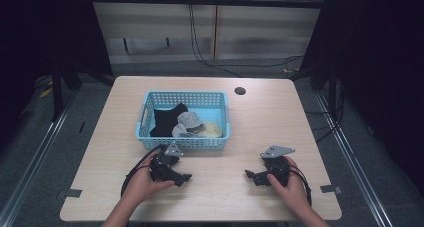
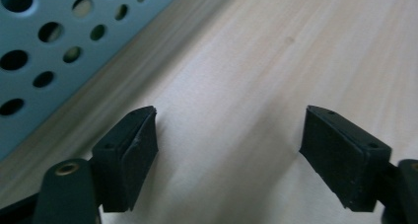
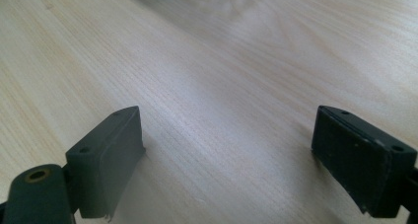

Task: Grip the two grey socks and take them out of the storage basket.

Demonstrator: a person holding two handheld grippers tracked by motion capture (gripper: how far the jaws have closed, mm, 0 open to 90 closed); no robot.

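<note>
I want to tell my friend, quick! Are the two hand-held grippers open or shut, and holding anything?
Left hand-held gripper: open, holding nothing, low over the table.
Right hand-held gripper: open, holding nothing.

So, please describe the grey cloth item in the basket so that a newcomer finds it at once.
On the wooden table stands a light blue basket. The grey cloth lies near its middle, between a black cloth and a pale yellow one; only it is grey.

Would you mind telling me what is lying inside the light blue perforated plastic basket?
Inside the light blue perforated plastic basket lie a black cloth, a grey cloth and a pale yellow cloth. Anything beneath them, and the basket floor there, is covered.
</note>
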